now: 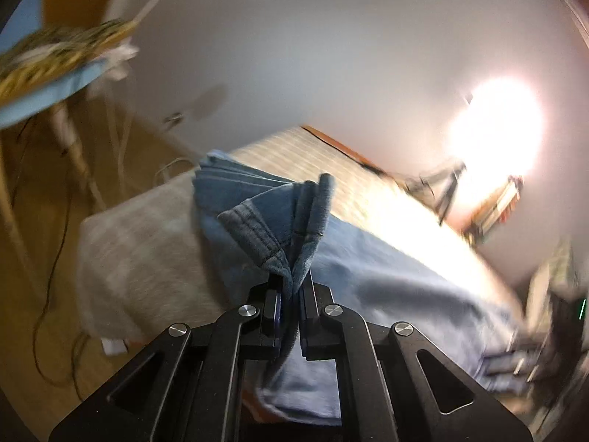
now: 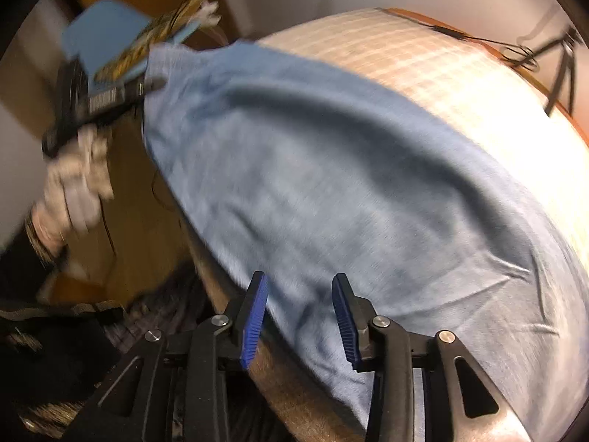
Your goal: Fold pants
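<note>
Checked bed cover [image 2: 423, 59]; wooden floor [image 1: 44, 191], perhaps laminate

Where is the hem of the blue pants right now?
In the left wrist view, the hem is pinched in the shut left gripper, raised above the rest of the blue pants, which lie on the striped bed cover.

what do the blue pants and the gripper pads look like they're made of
Pants: soft, matte blue fabric, perhaps brushed denim or cotton; the hem shows stitched seams and a fuzzy inner face.
Pads: blue and ribbed, probably rubber or soft plastic, on black, smooth-looking fingers with shiny metal pins.
</note>
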Available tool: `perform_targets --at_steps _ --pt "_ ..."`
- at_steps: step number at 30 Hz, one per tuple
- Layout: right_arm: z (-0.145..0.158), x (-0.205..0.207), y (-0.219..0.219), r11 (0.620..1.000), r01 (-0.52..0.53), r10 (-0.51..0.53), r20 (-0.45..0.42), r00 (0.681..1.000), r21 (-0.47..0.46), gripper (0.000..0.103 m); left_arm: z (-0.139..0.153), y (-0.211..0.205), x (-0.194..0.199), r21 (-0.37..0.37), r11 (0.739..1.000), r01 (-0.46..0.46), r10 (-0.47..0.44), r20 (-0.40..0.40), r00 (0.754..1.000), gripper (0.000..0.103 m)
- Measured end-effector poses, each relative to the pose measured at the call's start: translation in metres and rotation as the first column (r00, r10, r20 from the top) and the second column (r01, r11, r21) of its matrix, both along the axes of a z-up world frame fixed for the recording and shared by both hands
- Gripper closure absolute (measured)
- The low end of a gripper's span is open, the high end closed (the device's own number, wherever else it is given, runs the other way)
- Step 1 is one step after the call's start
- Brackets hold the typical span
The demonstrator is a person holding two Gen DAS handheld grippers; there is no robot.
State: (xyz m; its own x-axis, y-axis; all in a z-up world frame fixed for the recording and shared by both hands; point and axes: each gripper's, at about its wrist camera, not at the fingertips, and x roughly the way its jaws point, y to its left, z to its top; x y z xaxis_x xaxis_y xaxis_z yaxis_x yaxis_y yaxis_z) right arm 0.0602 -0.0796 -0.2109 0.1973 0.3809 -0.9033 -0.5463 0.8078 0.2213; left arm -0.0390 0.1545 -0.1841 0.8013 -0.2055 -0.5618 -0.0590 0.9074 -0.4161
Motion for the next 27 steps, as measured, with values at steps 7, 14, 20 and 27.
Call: perform_targets --at_steps 7,14,20,27 --pt "0.033 0.052 -0.001 0.977 0.103 -0.100 -0.028 0.995 0.185 0.039 -0.005 -0.020 0.003 0.115 0.985 0.131 -0.130 -0.018 0.991 0.098" --pt "0.037 0.151 0.073 0.918 0.093 -0.035 -0.154 0.987 0.386 0.030 0.004 -0.026 -0.005 0.145 0.973 0.182 -0.186 0.013 0.983 0.098" --pt "0.000 0.205 0.152 0.918 0.096 0.020 -0.287 0.958 0.386 0.028 0.010 -0.036 -0.010 0.091 0.966 0.241 -0.246 0.042 0.968 0.100" --pt "-0.044 0.220 0.193 0.931 0.114 0.031 -0.385 0.922 0.347 0.029 0.005 -0.044 -0.009 0.140 0.952 0.272 -0.279 0.032 0.960 0.100"
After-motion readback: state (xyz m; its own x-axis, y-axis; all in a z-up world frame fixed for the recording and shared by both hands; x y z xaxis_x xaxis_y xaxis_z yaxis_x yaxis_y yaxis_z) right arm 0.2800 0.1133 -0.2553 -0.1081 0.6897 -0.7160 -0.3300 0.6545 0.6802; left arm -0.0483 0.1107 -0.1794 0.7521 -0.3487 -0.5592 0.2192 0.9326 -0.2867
